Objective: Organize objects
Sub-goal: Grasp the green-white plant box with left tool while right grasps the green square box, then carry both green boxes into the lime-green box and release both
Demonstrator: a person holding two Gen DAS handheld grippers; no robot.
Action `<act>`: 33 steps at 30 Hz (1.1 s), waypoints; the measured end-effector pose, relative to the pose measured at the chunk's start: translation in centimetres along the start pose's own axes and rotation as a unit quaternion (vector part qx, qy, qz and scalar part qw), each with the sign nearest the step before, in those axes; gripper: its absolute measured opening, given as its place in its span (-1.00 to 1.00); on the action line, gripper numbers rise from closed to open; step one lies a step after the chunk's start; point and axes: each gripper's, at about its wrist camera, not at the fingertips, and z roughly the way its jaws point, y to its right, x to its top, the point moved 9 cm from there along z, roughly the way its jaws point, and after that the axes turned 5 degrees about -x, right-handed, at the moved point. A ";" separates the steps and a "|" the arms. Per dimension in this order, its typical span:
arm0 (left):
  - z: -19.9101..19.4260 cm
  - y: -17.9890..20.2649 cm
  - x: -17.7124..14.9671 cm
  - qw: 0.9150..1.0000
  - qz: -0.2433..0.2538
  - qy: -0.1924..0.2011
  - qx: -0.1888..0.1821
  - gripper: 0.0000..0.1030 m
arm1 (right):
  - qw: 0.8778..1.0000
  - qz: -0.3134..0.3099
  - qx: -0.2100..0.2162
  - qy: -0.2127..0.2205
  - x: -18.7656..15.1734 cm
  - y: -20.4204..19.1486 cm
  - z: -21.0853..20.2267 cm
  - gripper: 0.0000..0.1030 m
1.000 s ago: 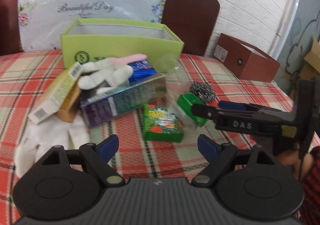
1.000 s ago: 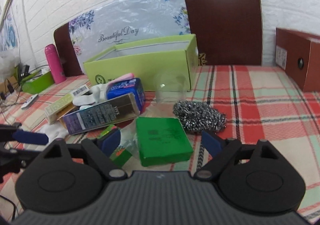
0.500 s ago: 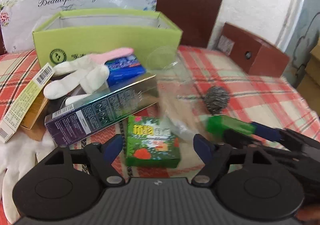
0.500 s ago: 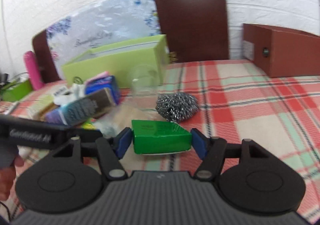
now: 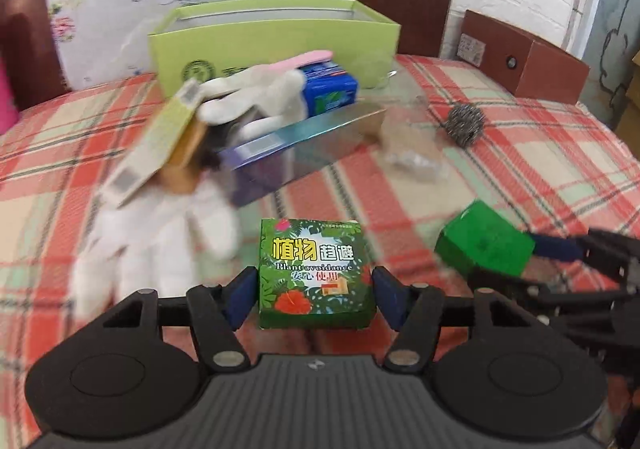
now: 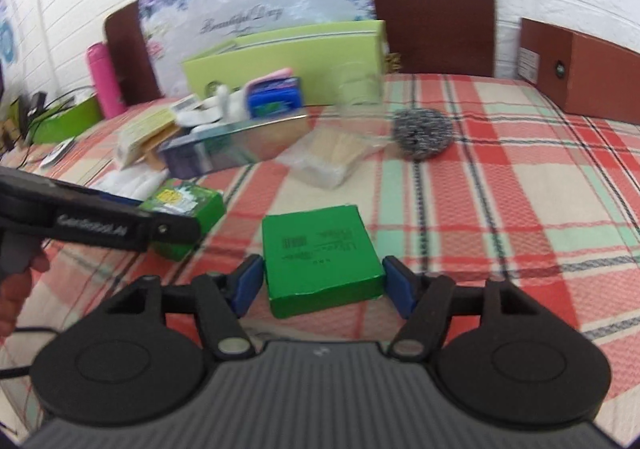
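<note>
the leafy printed box (image 5: 316,273) is bracketed by the left tool (image 5: 312,295), and the plain green box (image 6: 322,259) by the right tool (image 6: 324,285) (contact cannot be told), above the plaid-covered desk (image 6: 500,185).

Printed box (image 5: 316,273) between left gripper (image 5: 312,291) fingers; plain box (image 6: 322,257) between right gripper (image 6: 324,285) fingers, right of printed one. Clutter pile (image 5: 256,129) behind. Steel scourer (image 5: 464,123) right of pile. Open carton (image 5: 272,37) rearmost, on tablecloth (image 5: 540,169).
</note>
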 end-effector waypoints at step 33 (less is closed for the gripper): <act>0.1 -1.1 0.2 1.000 -0.010 0.013 0.011 0.24 | 0.998 -0.061 0.000 -0.014 0.6 -1.6 1.4 0.22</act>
